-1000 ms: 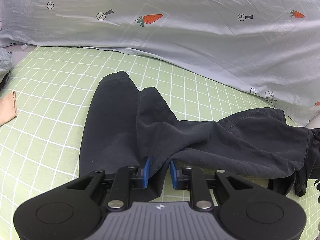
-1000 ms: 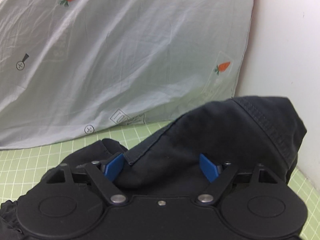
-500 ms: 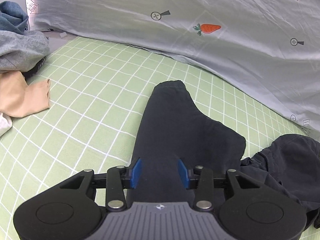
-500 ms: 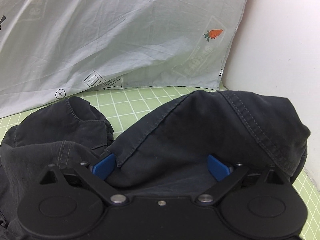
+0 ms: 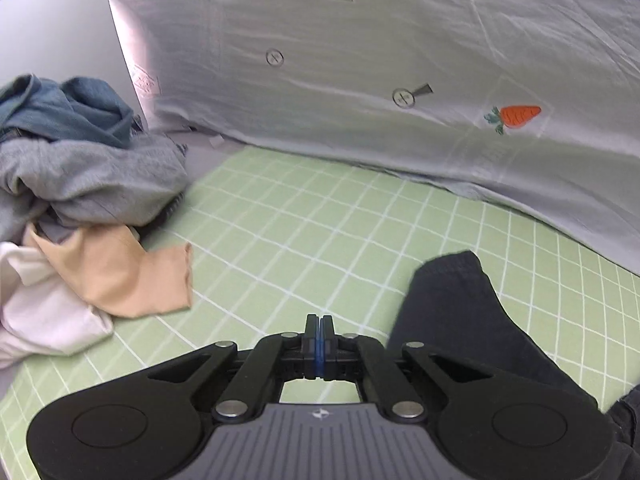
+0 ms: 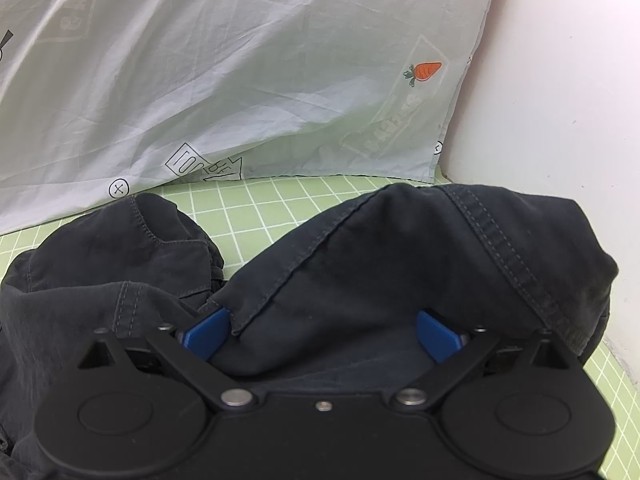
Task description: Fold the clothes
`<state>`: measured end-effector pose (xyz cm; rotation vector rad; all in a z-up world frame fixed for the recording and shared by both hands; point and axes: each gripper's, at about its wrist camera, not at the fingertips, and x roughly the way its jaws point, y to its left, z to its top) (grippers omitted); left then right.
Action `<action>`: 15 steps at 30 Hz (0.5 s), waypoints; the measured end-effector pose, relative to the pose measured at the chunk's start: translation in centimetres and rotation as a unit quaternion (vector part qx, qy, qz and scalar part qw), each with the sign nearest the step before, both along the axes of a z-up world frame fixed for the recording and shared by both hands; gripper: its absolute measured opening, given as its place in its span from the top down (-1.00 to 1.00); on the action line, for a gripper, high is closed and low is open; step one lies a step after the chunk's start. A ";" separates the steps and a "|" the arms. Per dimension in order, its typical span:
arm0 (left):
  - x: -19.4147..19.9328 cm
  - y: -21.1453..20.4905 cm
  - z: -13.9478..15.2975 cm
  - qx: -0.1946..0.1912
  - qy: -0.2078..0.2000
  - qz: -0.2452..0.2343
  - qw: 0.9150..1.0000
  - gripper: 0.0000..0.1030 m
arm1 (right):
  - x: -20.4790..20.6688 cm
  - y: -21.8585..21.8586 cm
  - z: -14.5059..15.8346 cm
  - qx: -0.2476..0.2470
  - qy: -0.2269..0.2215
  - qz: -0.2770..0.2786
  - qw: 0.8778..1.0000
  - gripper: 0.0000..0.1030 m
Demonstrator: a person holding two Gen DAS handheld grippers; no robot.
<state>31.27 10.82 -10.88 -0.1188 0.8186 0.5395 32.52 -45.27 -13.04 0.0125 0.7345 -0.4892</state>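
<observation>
Here, your left tool is fully closed with nothing between its blue pads, hovering over bare green checked bed sheet just beside the leg end of the dark trousers; your right tool has its jaws spread wide, with the waist end of the trousers bunched up between and over them but, as far as can be judged, not pinched. The trousers lie on the sheet in front of the grey carrot-print cover, the waist humped and creased, the leg flatter. The main risk is a poor fold: closing the right tool on this hump would likely trap several layers and lock the creases in. The empty left tool means the leg end is free, so any pull from the waist may drag it askew. The loose clothes pile lies near the left tool; a sweep toward it could snag the beige piece.
</observation>
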 end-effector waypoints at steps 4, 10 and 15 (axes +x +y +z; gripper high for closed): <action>0.1 1.6 -0.6 -0.073 0.004 -0.039 0.997 0.93 | -0.1 0.1 -0.2 0.001 -0.008 -0.009 1.000 -0.97; 0.5 -0.6 -5.2 -0.126 0.066 -0.082 0.986 0.55 | 0.0 0.0 0.1 -0.001 -0.004 -0.010 1.000 -0.97; 0.2 -0.3 -6.4 -0.171 0.060 -0.042 0.983 0.18 | -0.1 0.1 0.0 0.001 -0.006 -0.012 1.000 -0.97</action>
